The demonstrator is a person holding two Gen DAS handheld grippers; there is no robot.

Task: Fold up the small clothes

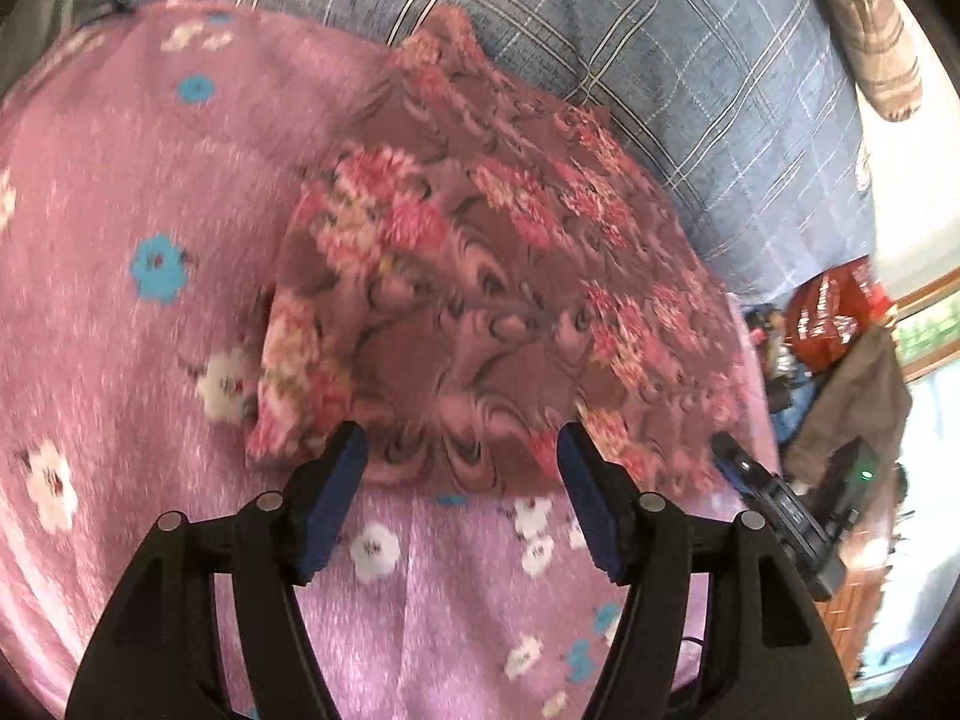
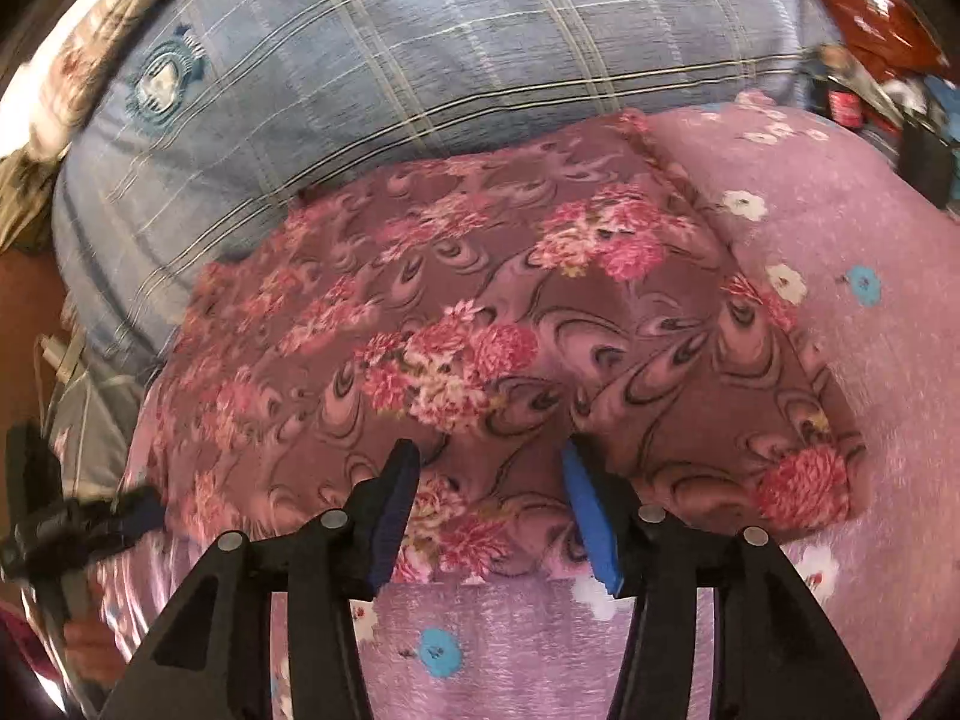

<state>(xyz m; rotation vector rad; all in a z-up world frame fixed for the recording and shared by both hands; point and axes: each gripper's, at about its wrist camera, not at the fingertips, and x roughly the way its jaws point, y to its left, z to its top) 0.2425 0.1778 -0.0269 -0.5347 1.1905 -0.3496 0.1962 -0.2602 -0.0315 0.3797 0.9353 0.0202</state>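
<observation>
Both claws I hold agape over the near hem: left gripper (image 1: pixel 462 450) and right gripper (image 2: pixel 489 468), nothing pinched. Floral garment (image 2: pixel 480 330) lies flat on the pink flowered blanket (image 1: pixel 150 192), its long axis running away toward the blue plaid pillow (image 2: pixel 360 60).

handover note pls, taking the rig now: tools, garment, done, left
Left tool: open, nothing gripped, over the near edge of the floral garment.
Right tool: open, nothing gripped, over the same near edge.
Garment lies on the pink flowered blanket, its far side against the blue plaid pillow.
Done: looks folded at least once; how often, can't tell.
Left: probably another fold, then smooth it.
</observation>
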